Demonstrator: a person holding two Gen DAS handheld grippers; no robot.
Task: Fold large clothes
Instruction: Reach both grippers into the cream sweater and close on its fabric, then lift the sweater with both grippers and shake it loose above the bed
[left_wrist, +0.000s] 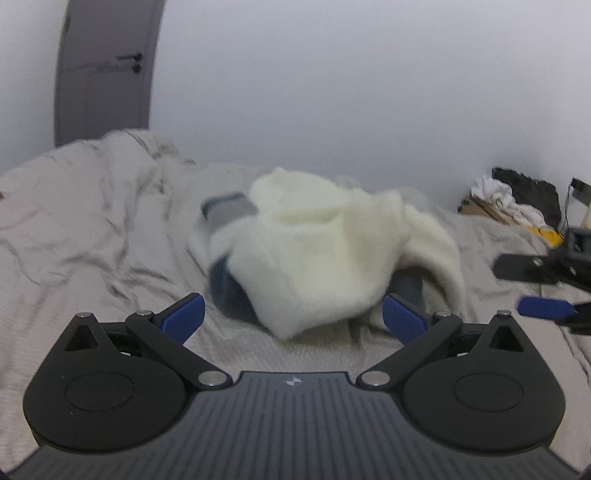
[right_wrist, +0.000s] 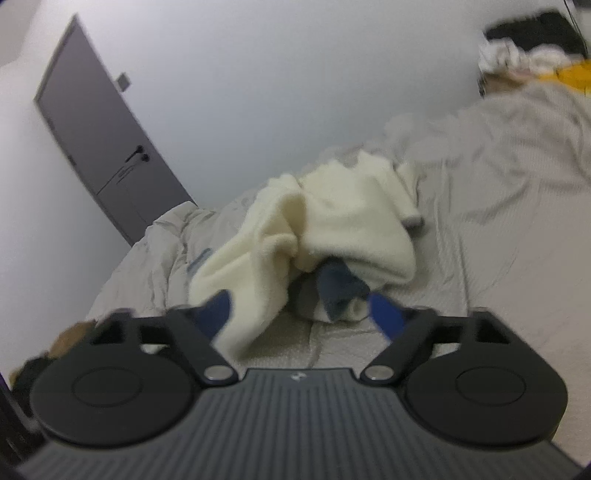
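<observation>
A cream fleece garment (left_wrist: 325, 251) with dark blue and grey parts (left_wrist: 229, 295) lies crumpled in the middle of a beige bed cover (left_wrist: 92, 236). My left gripper (left_wrist: 293, 317) is open just short of the garment's near edge, with nothing between its blue pads (left_wrist: 184, 317). At the right edge of this view my right gripper (left_wrist: 509, 288) hovers over the cover beside the garment. In the right wrist view the garment (right_wrist: 332, 229) is close ahead. My right gripper (right_wrist: 301, 312) is open; a cream fold hangs between its jaws near the left pad (right_wrist: 218, 310), not pinched.
A grey door (left_wrist: 103, 74) stands in the white wall past the bed's far left. A heap of cardboard, white cloth and black items (left_wrist: 517, 199) sits at the bed's far right corner. A brown object (right_wrist: 70, 336) lies at the lower left in the right wrist view.
</observation>
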